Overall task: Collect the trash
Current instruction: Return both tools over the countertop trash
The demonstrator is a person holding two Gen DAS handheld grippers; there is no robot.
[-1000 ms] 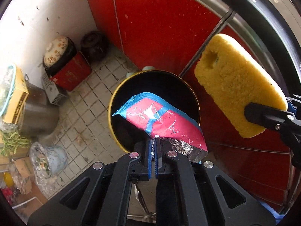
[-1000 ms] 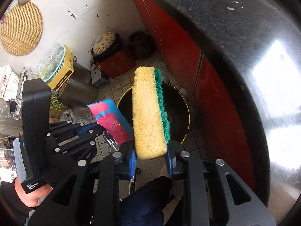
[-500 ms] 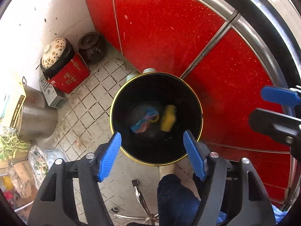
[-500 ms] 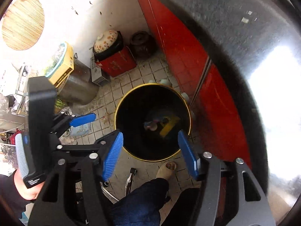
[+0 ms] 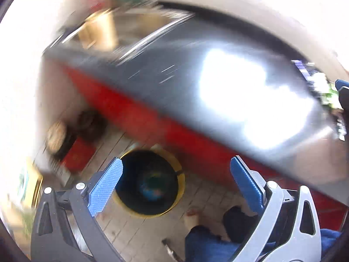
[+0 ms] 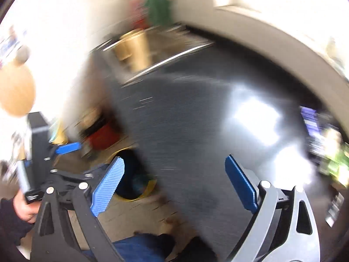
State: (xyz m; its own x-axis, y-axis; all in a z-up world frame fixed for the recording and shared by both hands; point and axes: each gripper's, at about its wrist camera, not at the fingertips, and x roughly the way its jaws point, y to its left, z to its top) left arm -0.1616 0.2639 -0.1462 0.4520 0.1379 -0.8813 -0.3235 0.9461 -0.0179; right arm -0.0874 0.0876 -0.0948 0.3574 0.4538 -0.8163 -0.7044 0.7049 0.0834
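The black trash bin with a yellow rim (image 5: 148,214) stands on the tiled floor far below, small and blurred. Inside it lie a blue wrapper (image 5: 150,191) and a yellowish smear that may be the sponge (image 5: 158,174). My left gripper (image 5: 175,163) hangs high over the bin, its jaws wide and still opening, with nothing between them. My right gripper (image 6: 174,162) is over the dark countertop edge, its jaws opening and empty too. The bin's rim (image 6: 150,187) shows partly behind its left finger. The left gripper's blue pad (image 6: 67,148) and the hand (image 6: 24,207) holding it appear at the left.
A dark grey countertop (image 5: 196,76) with glare runs above a red cabinet front (image 5: 141,113). A wooden block (image 6: 135,48) stands at a sink. Pots and a red box (image 5: 76,152) sit by the wall. A person's foot (image 5: 192,214) and blue trouser leg (image 5: 207,240) are beside the bin.
Both grippers let go of the wrapper and the sponge, which dropped into the bin. They opened wider and rose fast, and the views tilted up over the countertop.
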